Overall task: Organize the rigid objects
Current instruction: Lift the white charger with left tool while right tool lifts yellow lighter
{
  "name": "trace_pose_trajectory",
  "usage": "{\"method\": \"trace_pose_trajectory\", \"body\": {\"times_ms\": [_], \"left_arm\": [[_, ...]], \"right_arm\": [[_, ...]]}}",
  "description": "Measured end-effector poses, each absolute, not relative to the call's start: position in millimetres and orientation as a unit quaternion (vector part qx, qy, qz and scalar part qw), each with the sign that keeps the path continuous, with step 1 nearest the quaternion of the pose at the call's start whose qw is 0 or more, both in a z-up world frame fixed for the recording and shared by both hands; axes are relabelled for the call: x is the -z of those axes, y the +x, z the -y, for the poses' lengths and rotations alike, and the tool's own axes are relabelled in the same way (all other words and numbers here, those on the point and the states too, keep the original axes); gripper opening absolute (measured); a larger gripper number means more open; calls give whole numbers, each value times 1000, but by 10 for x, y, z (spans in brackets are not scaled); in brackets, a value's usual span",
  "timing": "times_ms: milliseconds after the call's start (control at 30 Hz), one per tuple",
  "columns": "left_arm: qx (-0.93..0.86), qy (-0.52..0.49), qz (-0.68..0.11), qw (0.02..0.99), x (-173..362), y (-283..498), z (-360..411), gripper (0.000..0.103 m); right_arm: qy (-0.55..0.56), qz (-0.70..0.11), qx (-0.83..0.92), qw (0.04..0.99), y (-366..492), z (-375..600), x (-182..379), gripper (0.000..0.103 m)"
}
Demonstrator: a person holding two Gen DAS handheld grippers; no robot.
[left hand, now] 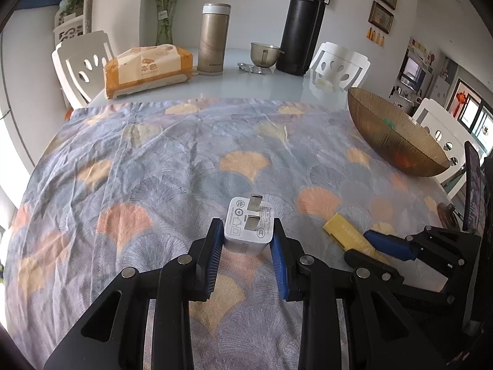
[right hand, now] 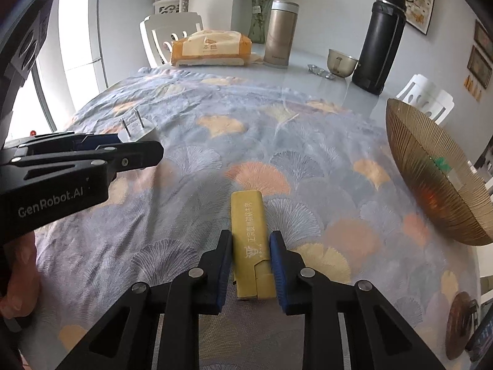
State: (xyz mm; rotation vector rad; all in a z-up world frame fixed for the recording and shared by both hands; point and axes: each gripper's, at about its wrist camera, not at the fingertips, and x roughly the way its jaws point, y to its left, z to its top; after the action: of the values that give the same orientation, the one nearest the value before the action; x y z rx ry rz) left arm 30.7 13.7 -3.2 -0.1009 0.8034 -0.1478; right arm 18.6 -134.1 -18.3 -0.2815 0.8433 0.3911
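A white plug adapter (left hand: 249, 226) with two metal prongs pointing up sits between the blue pads of my left gripper (left hand: 248, 226), which is shut on it just above the patterned cloth. A flat yellow box (right hand: 250, 240) with printed characters lies along the cloth, and my right gripper (right hand: 251, 240) is shut on its near half. In the left wrist view the yellow box (left hand: 345, 231) and the right gripper (left hand: 366, 242) appear at the right. In the right wrist view the left gripper (right hand: 123, 145) and the adapter (right hand: 138, 131) appear at the left.
A ribbed amber glass bowl (right hand: 431, 169) stands at the right edge of the cloth. At the back of the table are a tissue pack (left hand: 148, 71), a gold flask (left hand: 214, 40), a small cup (left hand: 263, 54) and a tall black flask (left hand: 303, 24). White chairs surround the table.
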Motion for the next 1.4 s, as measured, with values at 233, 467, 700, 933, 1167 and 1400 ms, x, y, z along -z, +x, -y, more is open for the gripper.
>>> {"method": "trace_pose_trajectory", "body": {"times_ms": [233,467,700,933,1167,1400], "left_arm": [[72,-50,-391,916,37,315,-136,27],[73,-51,-392,916,42,306,-135,27],[74,-43,-392,916,39,293,-100,27],[75,-44,-392,916,35,298,-97,27],[72,-38,-392,916,41,295,-76,27],[72,-37,-392,916,40,294,-76,27]], "right_arm": [[-23,-403,-198,893,272,1700,63,24],[59,-449,-225,863,445,1895,167,53],[-33,-433,-211,876,305,1584,151,62],[-124,-412,-206,879,174,1346,192,23],[-131,-380,-210,891,65,1342,121,23],[-109,-378,-208,895,86,1404,80,23]]}}
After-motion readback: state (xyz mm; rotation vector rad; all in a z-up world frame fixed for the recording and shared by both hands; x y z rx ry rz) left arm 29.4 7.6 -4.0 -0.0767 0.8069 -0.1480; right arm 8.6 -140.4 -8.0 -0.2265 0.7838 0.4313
